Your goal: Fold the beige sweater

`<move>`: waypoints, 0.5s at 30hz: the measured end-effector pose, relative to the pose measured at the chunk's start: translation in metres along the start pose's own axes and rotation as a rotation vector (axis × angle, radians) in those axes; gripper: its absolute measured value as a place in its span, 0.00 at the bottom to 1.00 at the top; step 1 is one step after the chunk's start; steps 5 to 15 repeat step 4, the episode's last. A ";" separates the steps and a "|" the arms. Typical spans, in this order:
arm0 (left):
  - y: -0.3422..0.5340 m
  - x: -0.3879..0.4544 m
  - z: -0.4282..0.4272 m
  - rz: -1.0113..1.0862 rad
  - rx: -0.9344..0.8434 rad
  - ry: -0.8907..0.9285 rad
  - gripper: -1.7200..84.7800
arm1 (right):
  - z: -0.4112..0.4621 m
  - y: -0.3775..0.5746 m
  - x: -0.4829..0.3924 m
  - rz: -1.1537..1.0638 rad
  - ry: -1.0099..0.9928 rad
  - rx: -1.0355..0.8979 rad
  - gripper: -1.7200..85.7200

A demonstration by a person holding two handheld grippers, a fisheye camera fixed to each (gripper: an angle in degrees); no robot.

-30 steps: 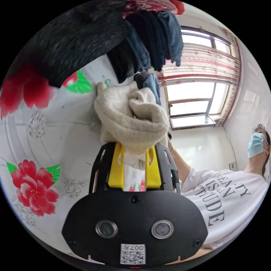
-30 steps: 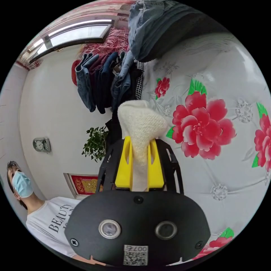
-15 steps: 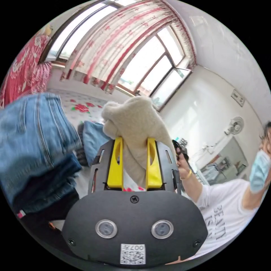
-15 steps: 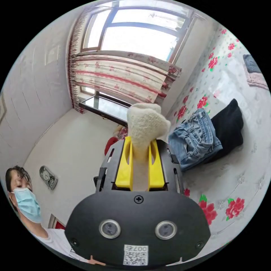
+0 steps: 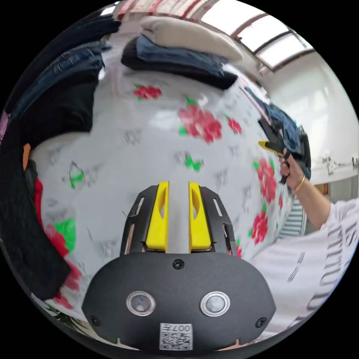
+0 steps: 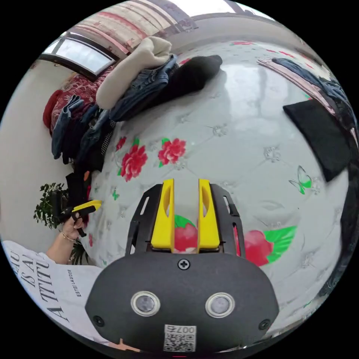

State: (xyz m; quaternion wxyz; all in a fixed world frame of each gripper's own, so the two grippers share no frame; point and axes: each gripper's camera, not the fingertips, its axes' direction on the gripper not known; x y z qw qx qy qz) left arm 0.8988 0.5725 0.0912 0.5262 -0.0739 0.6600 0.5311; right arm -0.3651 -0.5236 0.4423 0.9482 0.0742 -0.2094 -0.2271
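Note:
The beige sweater lies folded on top of a stack of jeans and a black garment at the far side of the flowered bed sheet. In the right gripper view the sweater caps the same stack. My left gripper hovers over the sheet, its yellow jaws a little apart with nothing between them. My right gripper is likewise narrowly open and empty. Each gripper is held in a hand: the right gripper in the left gripper view, the left gripper in the right gripper view.
A heap of dark clothes and jeans lines one edge of the bed. A flat black garment lies on the sheet, with more clothes behind it. A potted plant stands beside the bed. The person's white shirt is close by.
Both grippers have let go of the beige sweater, which now rests on the stack. Both have drawn back over the bed sheet, and the views have swung round.

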 end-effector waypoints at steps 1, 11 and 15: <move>0.027 0.019 0.006 0.038 -0.042 -0.033 0.11 | -0.009 0.012 0.011 0.007 0.058 -0.007 0.12; 0.075 0.066 0.011 0.122 -0.132 -0.149 0.09 | -0.074 0.053 0.067 0.067 0.411 -0.017 0.14; 0.075 0.066 0.011 0.122 -0.132 -0.149 0.09 | -0.074 0.053 0.067 0.067 0.411 -0.017 0.14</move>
